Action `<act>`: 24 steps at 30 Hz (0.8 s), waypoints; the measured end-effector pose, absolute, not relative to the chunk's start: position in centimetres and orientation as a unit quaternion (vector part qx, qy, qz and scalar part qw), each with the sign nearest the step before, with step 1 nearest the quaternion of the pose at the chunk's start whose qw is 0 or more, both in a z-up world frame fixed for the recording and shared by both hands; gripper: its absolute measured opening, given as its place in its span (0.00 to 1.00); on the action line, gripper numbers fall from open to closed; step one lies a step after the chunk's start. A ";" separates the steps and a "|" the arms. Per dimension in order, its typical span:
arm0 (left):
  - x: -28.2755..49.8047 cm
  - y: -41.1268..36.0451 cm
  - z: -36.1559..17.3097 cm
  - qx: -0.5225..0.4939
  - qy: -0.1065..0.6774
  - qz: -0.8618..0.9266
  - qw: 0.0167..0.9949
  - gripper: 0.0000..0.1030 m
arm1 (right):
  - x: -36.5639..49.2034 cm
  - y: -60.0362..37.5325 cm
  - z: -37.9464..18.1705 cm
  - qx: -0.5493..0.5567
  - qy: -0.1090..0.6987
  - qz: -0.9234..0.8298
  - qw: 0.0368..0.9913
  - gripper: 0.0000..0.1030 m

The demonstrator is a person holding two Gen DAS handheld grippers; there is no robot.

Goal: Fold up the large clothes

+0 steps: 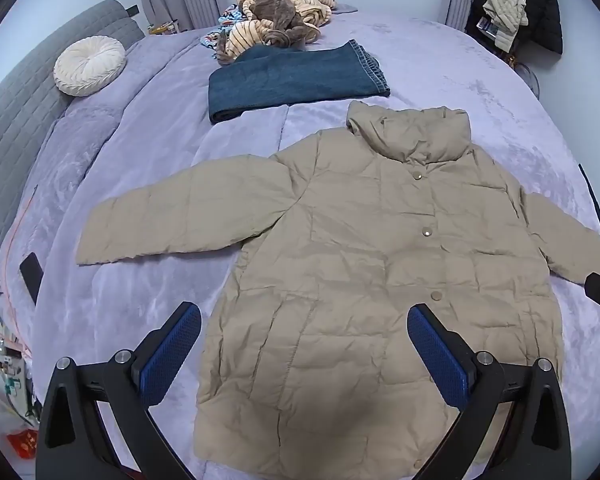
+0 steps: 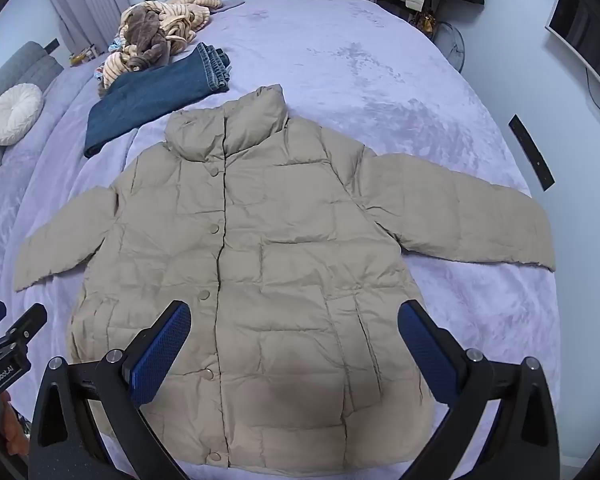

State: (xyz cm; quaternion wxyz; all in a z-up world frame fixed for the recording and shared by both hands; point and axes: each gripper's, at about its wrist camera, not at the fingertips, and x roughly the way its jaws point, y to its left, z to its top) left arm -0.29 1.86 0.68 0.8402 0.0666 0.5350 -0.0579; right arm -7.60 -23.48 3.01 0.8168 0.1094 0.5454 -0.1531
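A beige puffer jacket (image 1: 360,248) (image 2: 268,240) lies flat and buttoned on a lilac bedspread (image 1: 148,168) (image 2: 380,80), both sleeves spread outward, collar at the far end. My left gripper (image 1: 304,320) hangs open above the jacket's lower left part, nothing between its blue pads (image 1: 168,356). Over the jacket's lower right front my right gripper (image 2: 294,316) is also open and holds nothing. The tip of the right gripper shows at the right edge of the left wrist view, and the left gripper shows at the lower left of the right wrist view.
Folded blue jeans (image 1: 296,80) (image 2: 156,96) lie beyond the collar. A heap of striped and brown clothes (image 1: 276,16) (image 2: 160,28) sits farther back. A round white cushion (image 1: 90,66) (image 2: 14,114) rests by the grey headboard (image 1: 16,128). A dark phone (image 1: 32,276) lies at the bed's left edge.
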 end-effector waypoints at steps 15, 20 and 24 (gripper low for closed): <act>-0.3 1.9 0.7 0.067 0.537 -0.055 0.839 1.00 | -7.5 -23.6 3.1 0.110 0.545 -0.151 0.817 1.00; -0.2 1.9 0.7 0.068 0.537 -0.056 0.839 1.00 | -7.3 -23.3 3.0 0.111 0.545 -0.152 0.817 1.00; -0.3 1.9 0.7 0.068 0.537 -0.056 0.839 1.00 | -7.3 -23.3 3.0 0.111 0.544 -0.152 0.817 1.00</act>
